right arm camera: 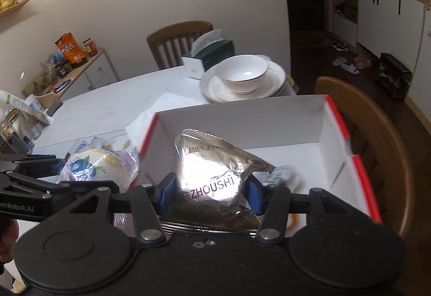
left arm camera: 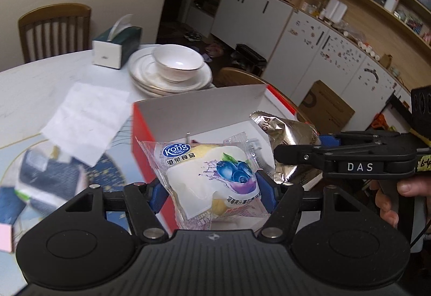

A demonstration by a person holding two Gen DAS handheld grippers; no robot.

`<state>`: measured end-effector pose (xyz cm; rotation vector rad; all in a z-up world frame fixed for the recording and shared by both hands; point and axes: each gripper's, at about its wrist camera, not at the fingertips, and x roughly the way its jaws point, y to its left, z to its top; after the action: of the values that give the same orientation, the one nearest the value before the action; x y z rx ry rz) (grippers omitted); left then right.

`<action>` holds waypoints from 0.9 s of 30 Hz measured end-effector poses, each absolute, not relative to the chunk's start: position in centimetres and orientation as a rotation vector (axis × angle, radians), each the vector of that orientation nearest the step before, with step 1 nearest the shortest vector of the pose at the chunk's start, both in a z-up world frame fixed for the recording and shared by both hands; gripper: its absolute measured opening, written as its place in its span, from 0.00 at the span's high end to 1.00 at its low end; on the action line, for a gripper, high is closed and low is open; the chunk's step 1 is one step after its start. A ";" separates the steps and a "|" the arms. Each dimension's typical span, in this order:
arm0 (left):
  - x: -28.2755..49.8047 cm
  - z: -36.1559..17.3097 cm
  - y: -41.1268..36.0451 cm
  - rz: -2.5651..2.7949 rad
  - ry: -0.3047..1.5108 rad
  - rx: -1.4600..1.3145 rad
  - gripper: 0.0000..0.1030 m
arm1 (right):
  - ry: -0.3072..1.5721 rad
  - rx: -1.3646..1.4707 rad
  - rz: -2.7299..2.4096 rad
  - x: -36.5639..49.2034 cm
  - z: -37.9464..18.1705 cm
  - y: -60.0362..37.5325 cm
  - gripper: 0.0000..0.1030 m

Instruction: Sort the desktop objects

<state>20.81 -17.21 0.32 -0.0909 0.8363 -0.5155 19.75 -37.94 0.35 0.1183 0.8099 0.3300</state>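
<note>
My left gripper [left arm camera: 212, 192] is shut on a clear-wrapped blueberry cake packet [left arm camera: 207, 175] and holds it over the near left edge of a red-and-white open box [left arm camera: 194, 105]. My right gripper [right arm camera: 210, 195] is shut on a silver foil snack packet [right arm camera: 212, 175] and holds it above the inside of the same box [right arm camera: 334, 140]. In the left wrist view the right gripper [left arm camera: 280, 154] comes in from the right with the foil packet [left arm camera: 282, 131]. In the right wrist view the left gripper's arm and the cake packet [right arm camera: 99, 166] are at the left.
On the white table [left arm camera: 27, 86] behind the box are stacked white plates with a bowl [left arm camera: 177, 62], a green tissue box [left arm camera: 118, 45] and a sheet of paper [left arm camera: 86, 118]. Blurred items lie at the left [left arm camera: 48, 175]. Wooden chairs [right arm camera: 371, 129] stand around the table.
</note>
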 end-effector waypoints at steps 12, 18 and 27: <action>23.1 -1.6 -22.4 -0.544 0.892 0.005 0.35 | 0.812 0.053 0.303 21.9 -0.7 -42.1 0.50; 24.5 -2.7 -24.1 -0.549 0.931 0.036 0.35 | 0.823 0.017 0.317 23.3 -1.3 -42.9 0.50; 26.4 -4.9 -25.8 -0.527 1.001 0.062 0.35 | 0.860 -0.031 0.324 26.3 -3.0 -42.6 0.50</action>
<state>26.38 -25.80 -4.87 0.0623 1.0014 -0.5274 26.33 -42.60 -2.96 -0.0313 0.8599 0.3238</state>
